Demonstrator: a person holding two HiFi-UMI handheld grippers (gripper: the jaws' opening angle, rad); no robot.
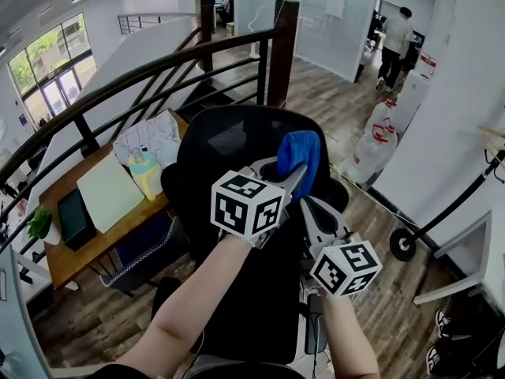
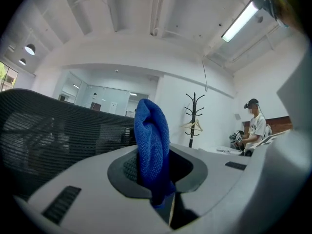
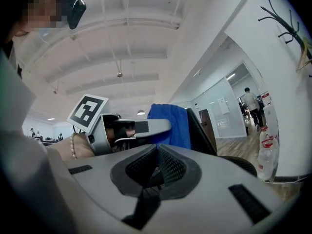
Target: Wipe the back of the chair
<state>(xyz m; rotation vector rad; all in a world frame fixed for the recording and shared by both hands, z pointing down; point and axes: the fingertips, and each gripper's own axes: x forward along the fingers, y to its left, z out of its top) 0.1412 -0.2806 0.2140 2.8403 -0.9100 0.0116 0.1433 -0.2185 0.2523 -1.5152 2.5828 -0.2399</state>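
Observation:
A black office chair (image 1: 237, 144) with a mesh back fills the middle of the head view, seen from above and behind. My left gripper (image 1: 294, 178) is shut on a blue cloth (image 1: 301, 151), which sits against the right part of the chair back's top. In the left gripper view the cloth (image 2: 151, 140) stands bunched between the jaws, with the mesh back (image 2: 48, 130) to the left. My right gripper (image 1: 310, 209) is just below and right of the left one, shut and holding nothing. The right gripper view shows the left gripper (image 3: 127, 132), the cloth (image 3: 170, 125) and the chair's edge (image 3: 202, 130).
A wooden desk (image 1: 95, 239) with papers and a yellow bottle (image 1: 146, 174) stands left of the chair, under a dark stair railing (image 1: 158, 61). Large water bottles (image 1: 377, 144) and a coat stand's base (image 1: 405, 244) are on the right. A person (image 1: 397, 42) stands far off.

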